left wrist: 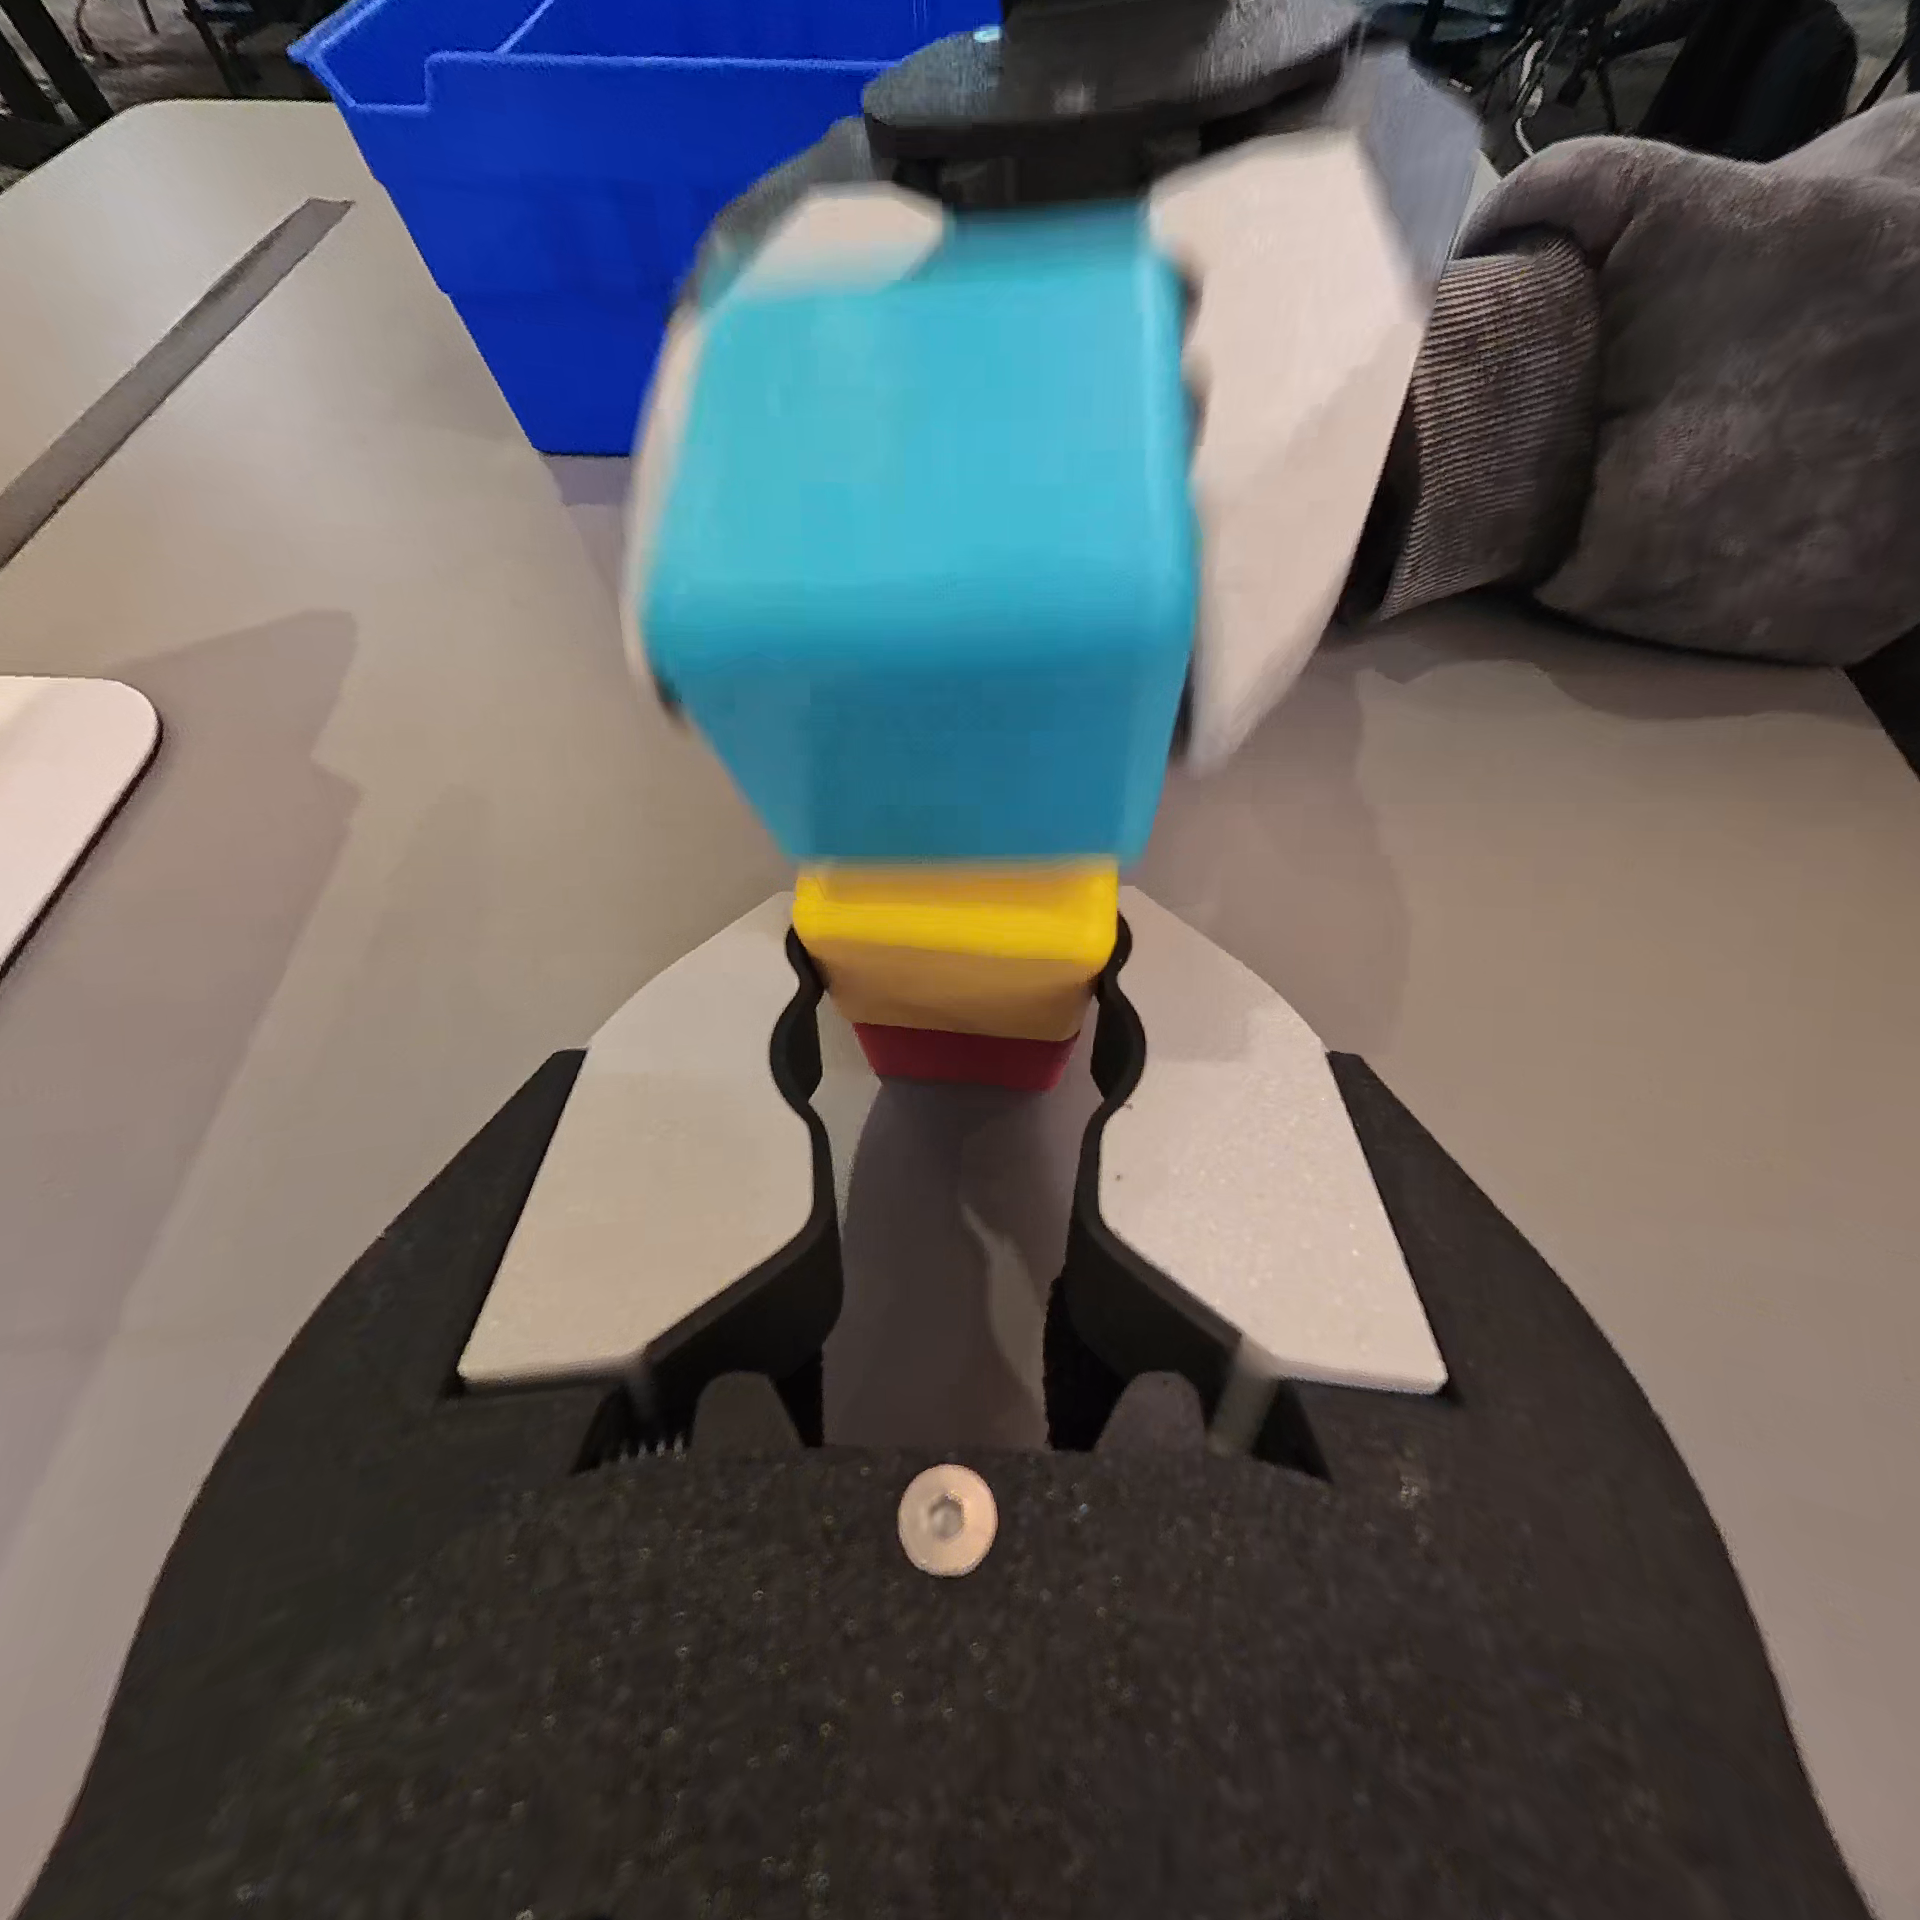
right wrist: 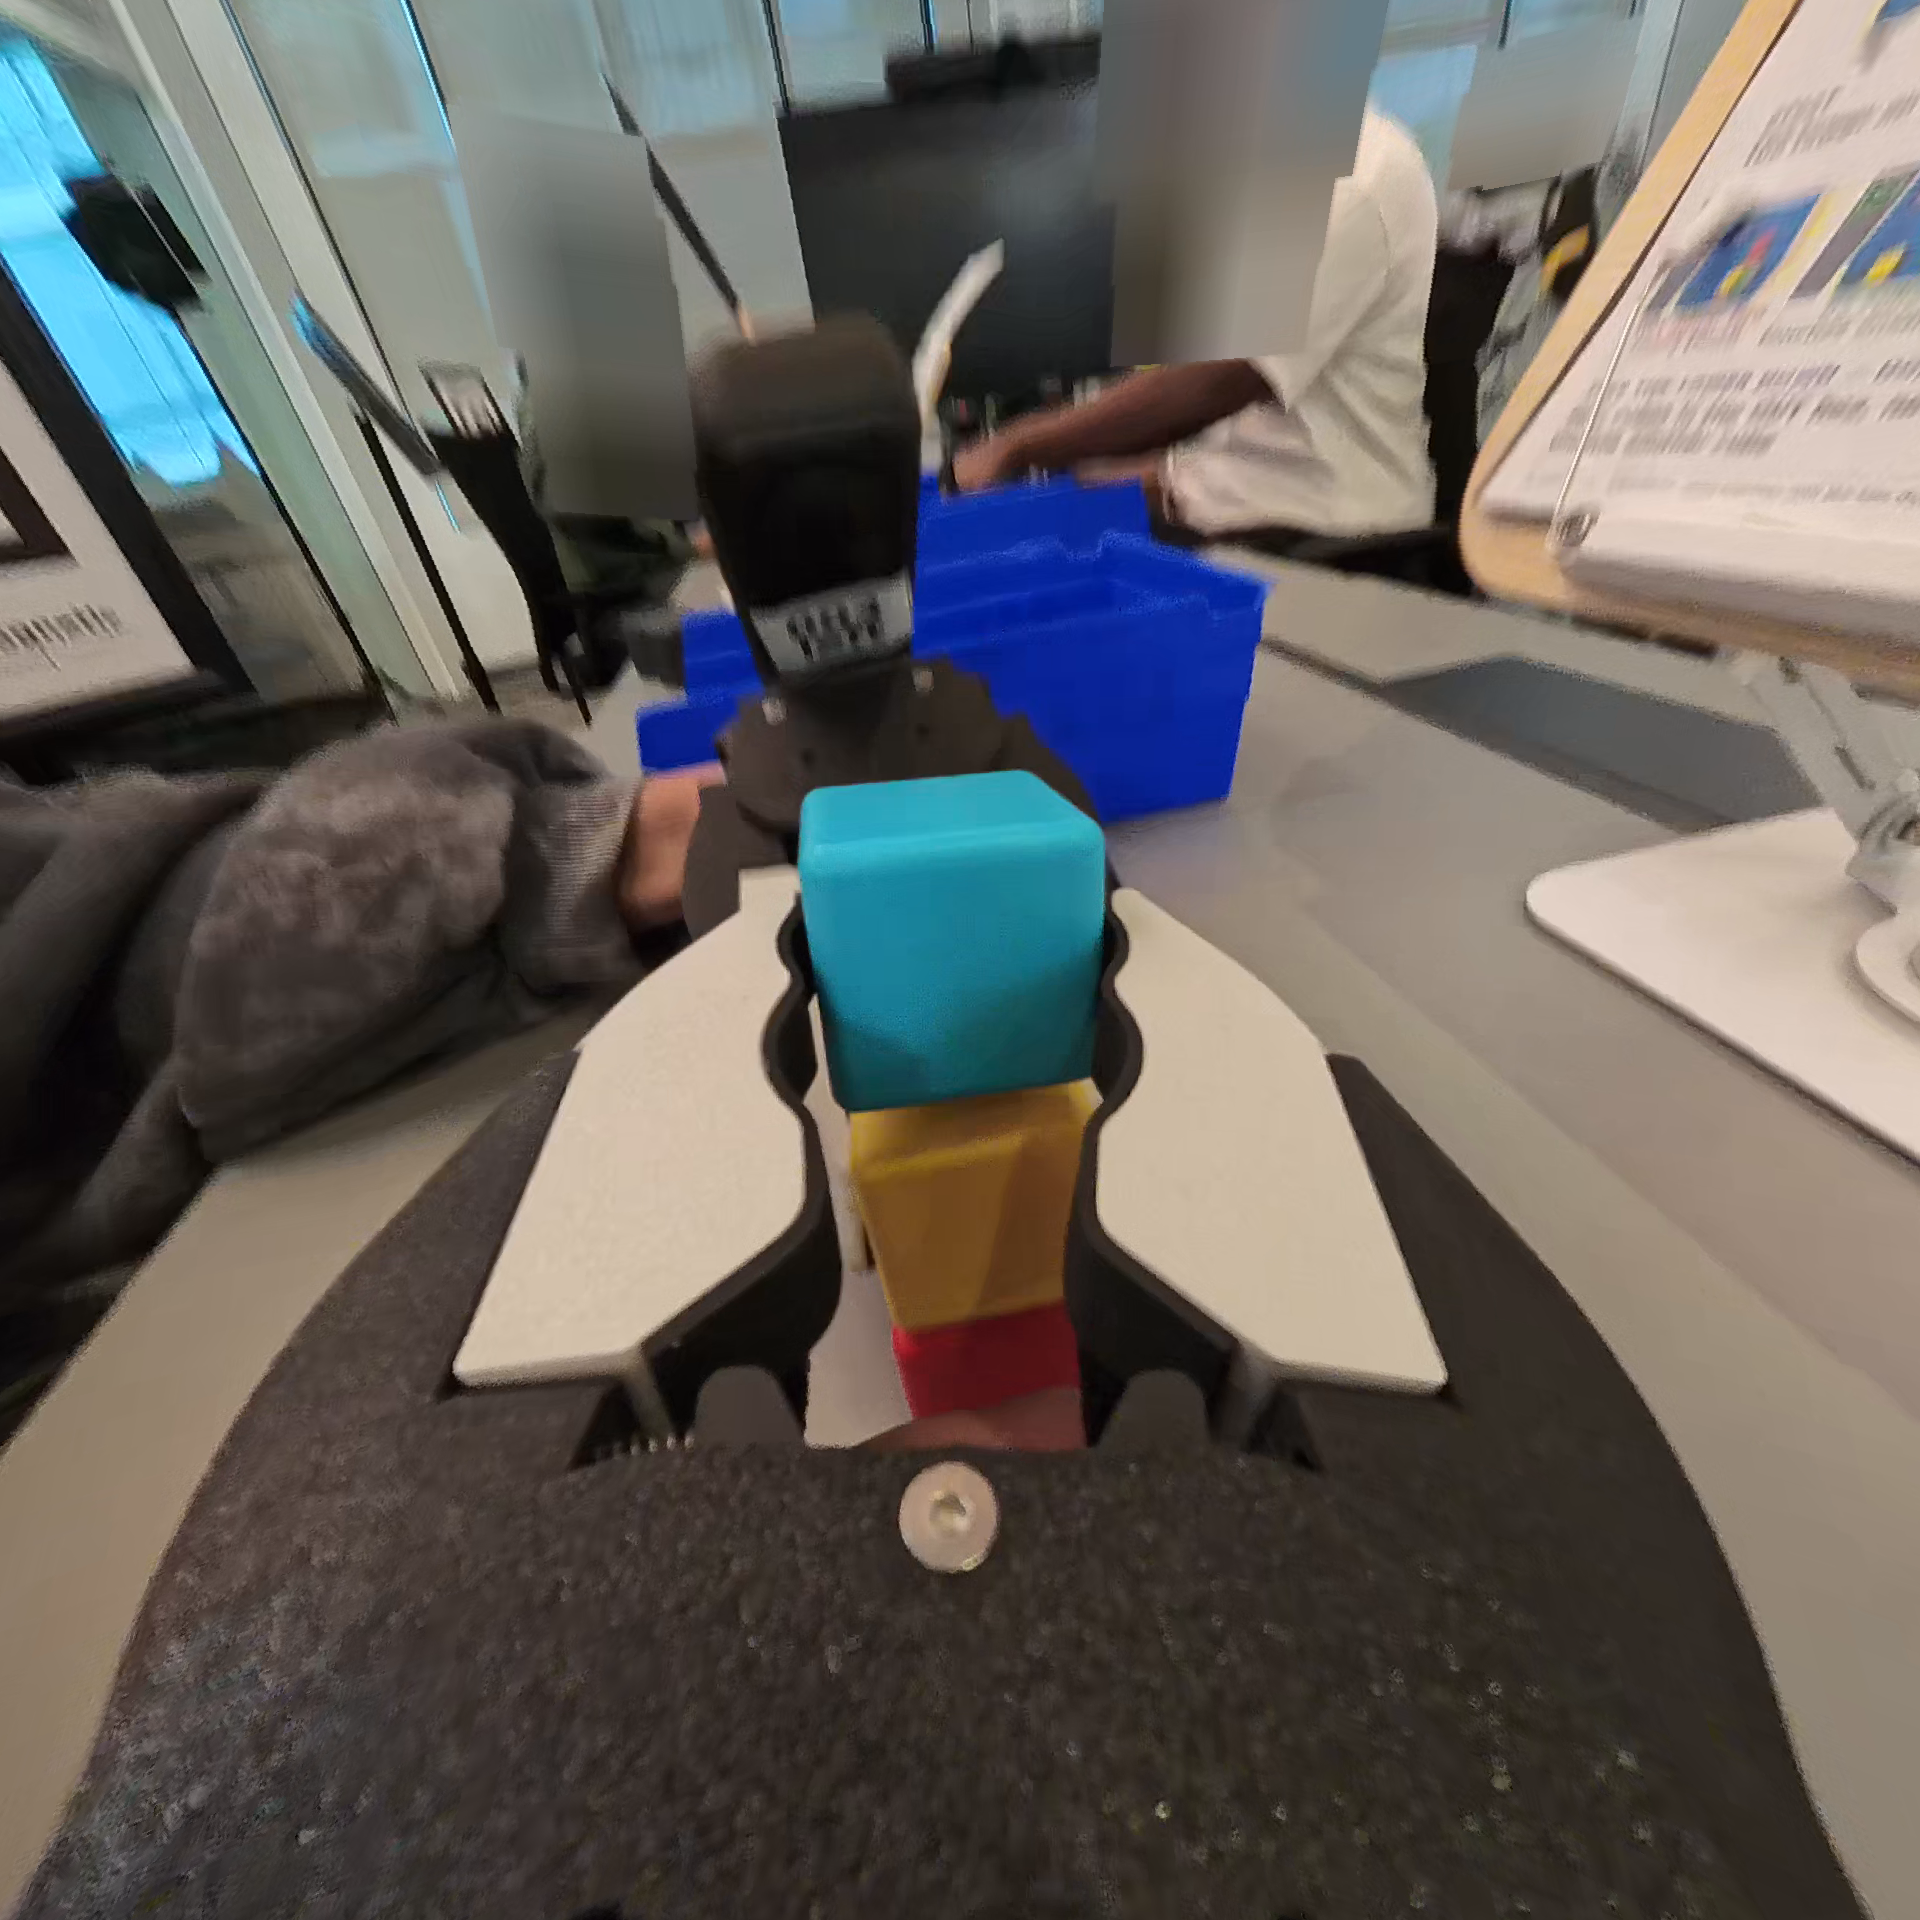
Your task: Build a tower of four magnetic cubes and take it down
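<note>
A small stack stands on the grey table (left wrist: 364, 1039): a red cube (left wrist: 961, 1055) at the bottom, a yellow cube (left wrist: 951, 935) on it and a cyan cube (left wrist: 914, 540) on top. My left gripper (left wrist: 956, 961) is shut on the yellow cube. My right gripper (right wrist: 951, 961) is shut on the cyan cube (right wrist: 951, 935), with the yellow cube (right wrist: 966, 1216) and the red cube (right wrist: 987, 1361) below it. In the left wrist view the right gripper's white fingers (left wrist: 1288, 436) flank the blurred cyan cube. I see no fourth cube.
Blue bins (left wrist: 540, 208) stand behind the stack, also in the right wrist view (right wrist: 1122, 675). A grey fleece sleeve (left wrist: 1662, 395) lies on the table. A white stand base (right wrist: 1714, 935) holds a tilted board. A person in a white shirt sits beyond.
</note>
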A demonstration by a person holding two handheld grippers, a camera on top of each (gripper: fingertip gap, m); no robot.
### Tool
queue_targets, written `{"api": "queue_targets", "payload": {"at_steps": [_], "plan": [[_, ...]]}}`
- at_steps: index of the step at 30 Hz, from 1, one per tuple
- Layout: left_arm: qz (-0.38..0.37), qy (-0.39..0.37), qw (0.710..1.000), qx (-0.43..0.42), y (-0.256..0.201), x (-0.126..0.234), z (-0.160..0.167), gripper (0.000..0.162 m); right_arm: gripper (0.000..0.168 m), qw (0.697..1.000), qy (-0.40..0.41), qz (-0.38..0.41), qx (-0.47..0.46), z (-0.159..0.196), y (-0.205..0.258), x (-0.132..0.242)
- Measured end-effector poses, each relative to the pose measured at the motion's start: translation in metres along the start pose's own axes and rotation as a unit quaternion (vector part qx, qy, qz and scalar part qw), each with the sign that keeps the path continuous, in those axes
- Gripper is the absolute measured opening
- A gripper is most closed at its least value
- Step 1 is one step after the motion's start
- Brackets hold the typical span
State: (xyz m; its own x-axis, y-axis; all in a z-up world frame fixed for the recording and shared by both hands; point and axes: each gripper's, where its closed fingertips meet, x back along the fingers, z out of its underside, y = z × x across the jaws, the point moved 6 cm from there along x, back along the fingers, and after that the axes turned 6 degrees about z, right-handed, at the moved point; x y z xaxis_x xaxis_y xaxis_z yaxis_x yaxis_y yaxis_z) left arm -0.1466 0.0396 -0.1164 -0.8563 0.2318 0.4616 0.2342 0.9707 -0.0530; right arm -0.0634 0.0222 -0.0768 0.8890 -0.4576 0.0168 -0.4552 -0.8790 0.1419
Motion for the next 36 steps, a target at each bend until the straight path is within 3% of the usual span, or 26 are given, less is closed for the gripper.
{"api": "queue_targets", "payload": {"at_steps": [4,7,11,15,18,22,29,36], "plan": [[0.000,0.000,1.000,0.000,0.000,0.000,0.000,0.050,0.051,0.996,-0.086,0.002,-0.023,-0.038,-0.003,0.016],[0.001,0.000,1.000,0.001,0.000,0.000,0.000,0.050,0.051,0.993,-0.110,0.046,0.003,-0.091,0.012,0.035],[0.001,0.000,1.000,0.001,0.000,0.000,0.000,0.050,0.051,0.975,-0.040,0.197,0.094,-0.168,0.032,0.079],[0.001,0.000,1.000,0.001,0.000,0.000,0.000,0.050,0.051,0.924,0.079,0.355,0.118,-0.203,0.001,0.149],[0.001,0.000,1.000,0.001,0.000,0.000,0.000,0.050,0.051,0.873,0.199,0.442,0.063,-0.185,-0.051,0.198],[0.001,0.000,1.000,0.001,0.000,0.000,0.000,0.050,0.051,0.826,0.329,0.453,-0.059,-0.119,-0.109,0.233],[0.002,0.000,1.000,0.002,0.000,0.000,0.000,0.050,0.051,0.773,0.472,0.409,-0.114,-0.020,-0.152,0.216],[0.003,0.000,1.000,0.003,0.000,0.000,0.000,0.050,0.051,0.714,0.571,0.387,-0.120,0.019,-0.168,0.200]]}}
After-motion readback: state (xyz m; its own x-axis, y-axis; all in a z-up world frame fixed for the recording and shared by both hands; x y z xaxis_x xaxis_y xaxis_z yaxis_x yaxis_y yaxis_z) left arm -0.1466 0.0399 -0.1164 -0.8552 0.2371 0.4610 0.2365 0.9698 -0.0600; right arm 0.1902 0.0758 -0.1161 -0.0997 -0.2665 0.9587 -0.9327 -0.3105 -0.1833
